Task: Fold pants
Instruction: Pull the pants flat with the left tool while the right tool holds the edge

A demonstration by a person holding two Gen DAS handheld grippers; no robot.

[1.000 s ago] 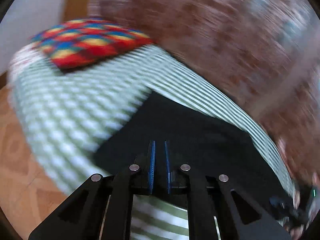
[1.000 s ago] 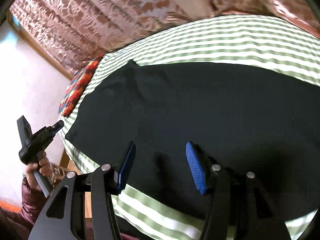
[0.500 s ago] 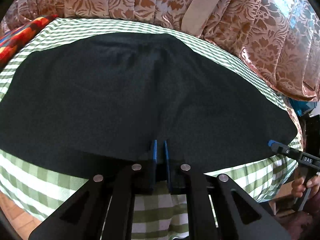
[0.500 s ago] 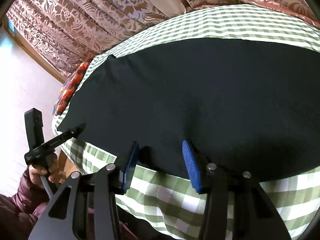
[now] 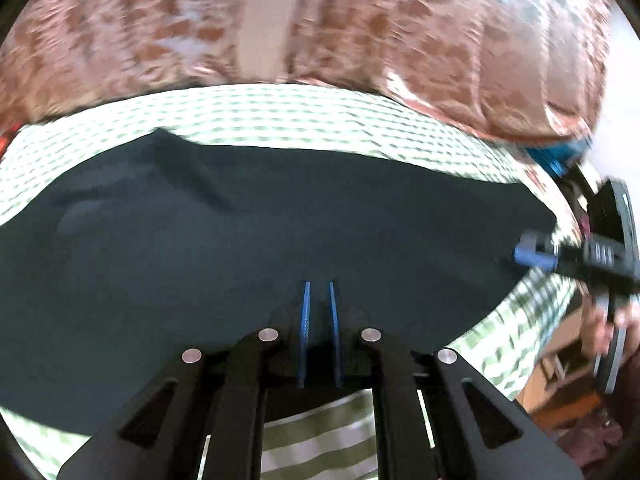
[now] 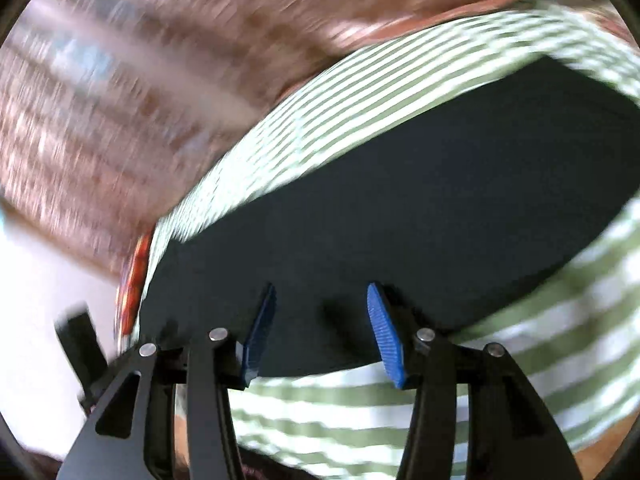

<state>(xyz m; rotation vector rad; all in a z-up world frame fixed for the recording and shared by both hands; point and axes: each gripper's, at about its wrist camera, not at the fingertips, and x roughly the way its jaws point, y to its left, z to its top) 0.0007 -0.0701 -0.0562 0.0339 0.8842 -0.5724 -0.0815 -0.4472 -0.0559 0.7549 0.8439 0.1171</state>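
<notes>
Black pants (image 5: 240, 240) lie spread flat across a bed with a green-and-white checked cover (image 5: 280, 116). My left gripper (image 5: 319, 284) hangs over the near edge of the pants, its blue pads shut to a thin slit with nothing seen between them. In the right wrist view the pants (image 6: 400, 200) fill the middle. My right gripper (image 6: 321, 288) hovers above their near edge with its jaws opening and only flat cloth below. The right gripper (image 5: 536, 254) also shows at the right end of the pants, held by a hand (image 5: 600, 328).
A brown flowered curtain (image 5: 360, 20) hangs behind the bed. A red patterned cushion (image 6: 134, 280) lies at the far left end of the cover (image 6: 360, 420). Both views are blurred by motion.
The left view swung from the cushion end across to the middle of the pants, with the left gripper staying shut. The right view rolled and shifted along the near edge, its jaws staying apart.
</notes>
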